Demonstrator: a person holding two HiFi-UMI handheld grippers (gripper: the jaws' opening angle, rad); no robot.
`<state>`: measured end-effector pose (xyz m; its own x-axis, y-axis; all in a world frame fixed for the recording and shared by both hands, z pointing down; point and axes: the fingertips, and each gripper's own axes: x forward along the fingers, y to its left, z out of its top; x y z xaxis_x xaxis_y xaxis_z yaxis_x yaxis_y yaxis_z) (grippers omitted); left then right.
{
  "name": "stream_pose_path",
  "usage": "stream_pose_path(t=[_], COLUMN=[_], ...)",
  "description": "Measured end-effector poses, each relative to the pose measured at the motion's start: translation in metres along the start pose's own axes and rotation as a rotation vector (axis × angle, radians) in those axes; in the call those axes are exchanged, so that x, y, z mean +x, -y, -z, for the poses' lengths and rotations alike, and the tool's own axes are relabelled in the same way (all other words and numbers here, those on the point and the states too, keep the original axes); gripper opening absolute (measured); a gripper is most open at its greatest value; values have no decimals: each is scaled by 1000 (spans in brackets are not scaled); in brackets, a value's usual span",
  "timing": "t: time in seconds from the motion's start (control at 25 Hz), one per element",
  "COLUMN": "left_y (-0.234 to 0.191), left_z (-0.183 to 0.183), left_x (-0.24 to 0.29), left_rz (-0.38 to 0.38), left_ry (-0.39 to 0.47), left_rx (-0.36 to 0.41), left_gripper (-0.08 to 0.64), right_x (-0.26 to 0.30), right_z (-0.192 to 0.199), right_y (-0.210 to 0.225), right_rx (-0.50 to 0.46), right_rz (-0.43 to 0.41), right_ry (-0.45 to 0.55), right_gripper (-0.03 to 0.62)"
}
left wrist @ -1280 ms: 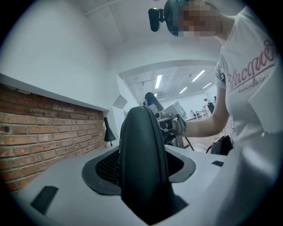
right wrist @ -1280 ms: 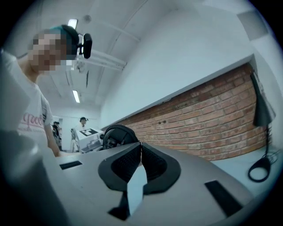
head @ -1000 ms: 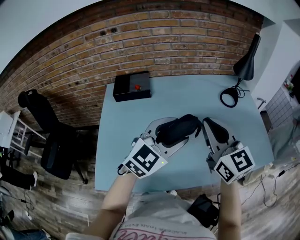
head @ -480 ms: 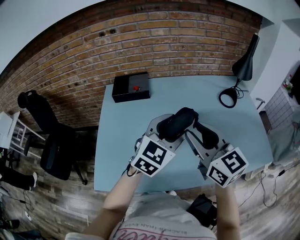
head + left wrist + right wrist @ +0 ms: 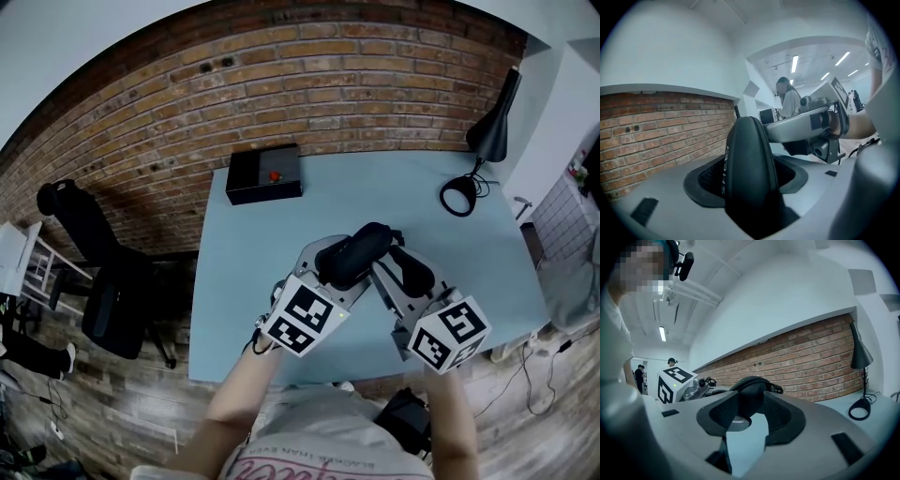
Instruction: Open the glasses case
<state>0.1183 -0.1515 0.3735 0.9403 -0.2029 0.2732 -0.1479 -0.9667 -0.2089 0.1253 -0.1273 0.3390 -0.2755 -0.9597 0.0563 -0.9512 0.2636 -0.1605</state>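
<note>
One glasses case (image 5: pixel 750 173) between left jaws

case (image 5: pixel 354 255) black. table (image 5: pixel 253 272) pale blue. wall (image 5: pixel 281 75) red-brown brick. box (image 5: pixel 253 176) black, button (image 5: pixel 274 175) red. lamp (image 5: pixel 492 131) black. left gripper (image 5: pixel 340 269) and right gripper (image 5: pixel 396 262) grey, cubes (image 5: pixel 302 316) in black-and-white squares.

My left gripper (image 5: pixel 749 174) is smooth, matt grey plastic, and my pads (image 5: pixel 704 177) are black with a fine mesh grain. The glasses case (image 5: pixel 746 140) has a black shell that looks like matt cloth, with a dull sheen and 1 ridged zip seam along its edge. The table (image 5: pixel 246 309) top is smooth, matt pale blue. The wall (image 5: pixel 281 84) is rough red-brown brick with pale mortar. The floor (image 5: pixel 103 408) is worn wood planks.
</note>
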Motion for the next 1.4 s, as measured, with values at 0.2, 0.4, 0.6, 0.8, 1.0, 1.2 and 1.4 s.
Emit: stream_pose_path(t=[0.2, 0.4, 0.6, 0.8, 1.0, 1.2, 1.4], left_y=[3, 11, 15, 12, 11, 16, 16], left_z=[2, -6, -6, -5, -7, -6, -7], left_x=[0, -7, -11, -13, -18, -15, -16], left_rz=[32, 124, 187, 201, 187, 138, 132], left_ry=[-8, 66, 79, 97, 138, 123, 149], left_rx=[-69, -141, -234, -301, -265, -132, -149], left_gripper=[270, 307, 307, 307, 308, 308, 310], right_x=[0, -7, -9, -7, -8, -4, -2], right_z=[3, 1, 3, 4, -1, 3, 0], right_y=[6, 15, 15, 15, 11, 5, -1], right_rx=[-11, 26, 51, 51, 306, 311, 298], right_rz=[16, 5, -19, -19, -115, -100, -115], right_ry=[-6, 9, 18, 19, 61, 0, 12], right_gripper=[160, 158, 158, 158, 158, 164, 189])
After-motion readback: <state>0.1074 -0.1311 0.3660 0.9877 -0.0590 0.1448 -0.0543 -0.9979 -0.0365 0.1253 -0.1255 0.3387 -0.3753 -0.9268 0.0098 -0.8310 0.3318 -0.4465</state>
